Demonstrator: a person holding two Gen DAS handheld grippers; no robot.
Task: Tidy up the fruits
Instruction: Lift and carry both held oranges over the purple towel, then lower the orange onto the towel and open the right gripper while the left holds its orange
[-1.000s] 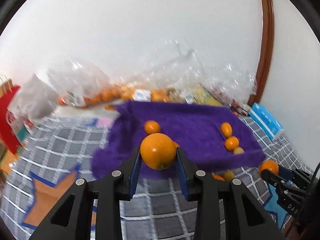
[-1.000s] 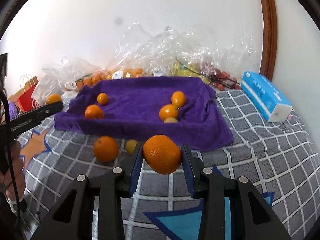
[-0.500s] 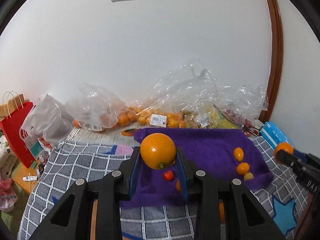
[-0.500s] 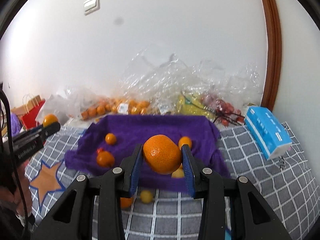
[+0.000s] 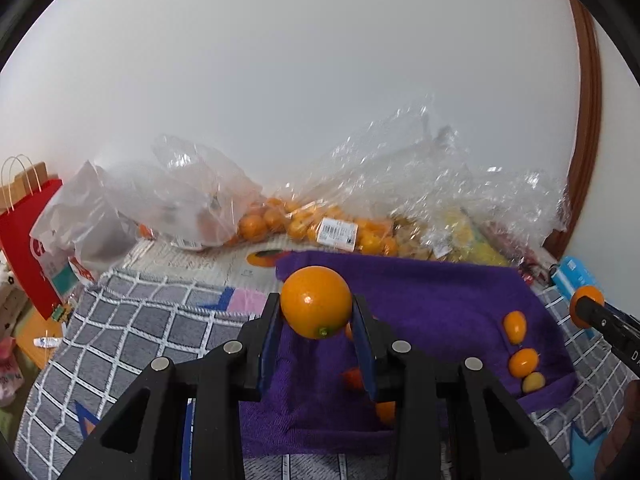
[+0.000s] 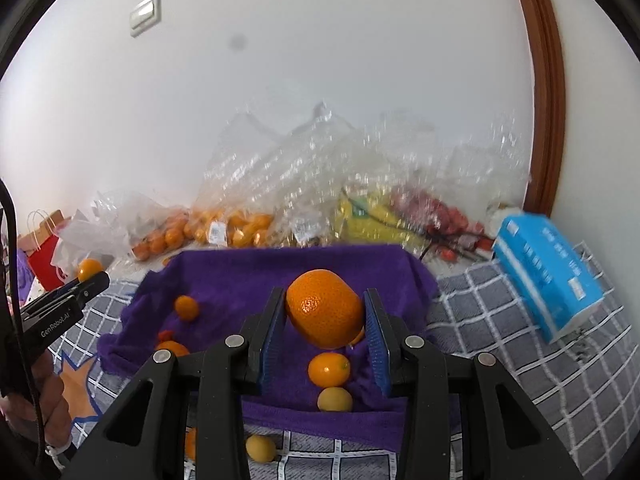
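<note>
My left gripper [image 5: 316, 320] is shut on a smooth orange [image 5: 315, 301] and holds it in the air over the left part of a purple towel [image 5: 432, 300]. My right gripper [image 6: 325, 332] is shut on a dimpled orange [image 6: 324, 307] above the same purple towel [image 6: 260, 280]. Small oranges and kumquats [image 5: 523, 361] lie along the towel's right side, and a small orange [image 6: 186, 307] and a red fruit [image 6: 165, 335] lie on its left. In the right wrist view, a yellow kumquat [image 6: 260, 448] lies on the checked blanket [image 6: 500, 320] in front of the towel.
Clear plastic bags of oranges [image 5: 280, 220] and other fruit [image 6: 380, 216] are piled along the white wall. A blue tissue pack [image 6: 548, 276] lies right of the towel. A red paper bag [image 5: 28, 240] stands at the far left. A hand [image 6: 36, 396] holds the left gripper.
Both grippers rose and drew back with their oranges still gripped. The towel now sits lower and farther off in both views, and more of the wall and bags shows.
</note>
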